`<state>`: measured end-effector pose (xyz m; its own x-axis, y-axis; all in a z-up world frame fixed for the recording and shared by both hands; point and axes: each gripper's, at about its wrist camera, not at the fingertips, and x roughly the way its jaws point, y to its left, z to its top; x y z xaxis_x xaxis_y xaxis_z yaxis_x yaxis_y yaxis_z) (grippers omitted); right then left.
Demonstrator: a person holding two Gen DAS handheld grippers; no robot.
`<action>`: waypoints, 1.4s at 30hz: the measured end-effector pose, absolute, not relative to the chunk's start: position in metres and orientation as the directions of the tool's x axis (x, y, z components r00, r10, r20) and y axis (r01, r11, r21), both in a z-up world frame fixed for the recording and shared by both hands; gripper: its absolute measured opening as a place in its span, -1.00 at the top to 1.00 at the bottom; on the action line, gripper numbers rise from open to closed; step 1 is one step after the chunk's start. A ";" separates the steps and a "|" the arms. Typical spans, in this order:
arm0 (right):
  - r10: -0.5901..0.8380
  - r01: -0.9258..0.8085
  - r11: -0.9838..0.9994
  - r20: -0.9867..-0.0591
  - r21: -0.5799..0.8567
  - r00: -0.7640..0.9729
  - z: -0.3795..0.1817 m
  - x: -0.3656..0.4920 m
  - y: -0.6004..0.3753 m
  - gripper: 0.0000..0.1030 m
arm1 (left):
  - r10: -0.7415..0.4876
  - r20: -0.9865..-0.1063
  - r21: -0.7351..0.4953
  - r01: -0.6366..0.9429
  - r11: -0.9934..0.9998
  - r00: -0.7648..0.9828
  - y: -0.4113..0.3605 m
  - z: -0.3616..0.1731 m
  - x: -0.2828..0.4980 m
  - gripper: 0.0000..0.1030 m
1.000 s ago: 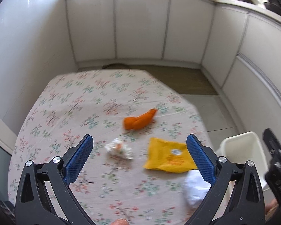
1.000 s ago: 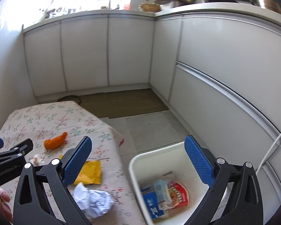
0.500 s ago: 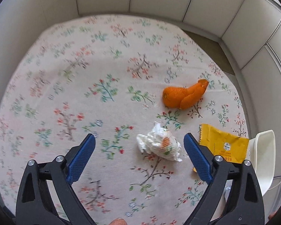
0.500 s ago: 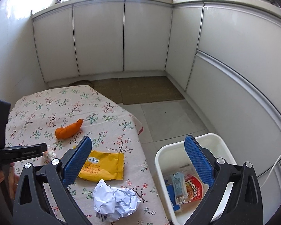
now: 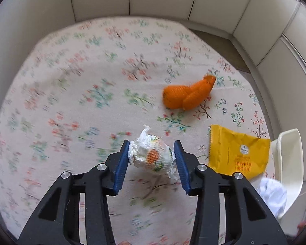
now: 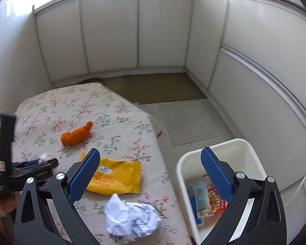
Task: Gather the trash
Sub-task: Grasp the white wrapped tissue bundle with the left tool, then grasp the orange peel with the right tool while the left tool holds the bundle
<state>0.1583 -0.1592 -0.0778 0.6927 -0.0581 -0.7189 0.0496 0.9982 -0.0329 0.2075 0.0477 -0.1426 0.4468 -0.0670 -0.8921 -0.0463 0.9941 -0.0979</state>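
My left gripper (image 5: 152, 153) is shut on a crumpled white wrapper with an orange print (image 5: 152, 157) on the flowered tablecloth (image 5: 71, 94). An orange peel (image 5: 187, 96) lies beyond it to the right, and a yellow packet (image 5: 237, 155) lies at the right. In the right wrist view my right gripper (image 6: 151, 171) is open and empty, held above the table edge. Below it lie a crumpled white paper ball (image 6: 130, 220), the yellow packet (image 6: 116, 179) and the orange peel (image 6: 76, 134). The left gripper (image 6: 42, 160) shows at the left there.
A white bin (image 6: 230, 149) stands on the floor right of the table and holds several packets (image 6: 202, 200). Its rim (image 5: 289, 163) shows in the left wrist view, with the paper ball (image 5: 272, 196) beside it. White cabinets (image 6: 132, 30) surround the floor and a brown mat (image 6: 157, 87).
My left gripper came down over the table and closed on the crumpled white wrapper. My right gripper stayed open and shifted slightly toward the table.
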 end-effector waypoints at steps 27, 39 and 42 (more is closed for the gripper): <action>0.132 0.152 0.967 -0.915 0.203 0.382 -0.181 0.302 -0.033 -0.28 | -0.015 -0.750 -0.171 -0.171 0.970 0.661 0.173 -0.045 0.160 0.16; 0.213 0.063 0.960 -0.854 0.274 0.475 -0.159 0.281 -0.032 0.67 | 0.017 -0.769 -0.164 -0.222 0.961 0.640 0.183 -0.052 0.166 0.16; 0.225 0.040 0.959 -0.838 0.281 0.497 -0.149 0.277 -0.034 0.68 | 0.020 -0.767 -0.157 -0.218 0.963 0.642 0.182 -0.052 0.166 0.16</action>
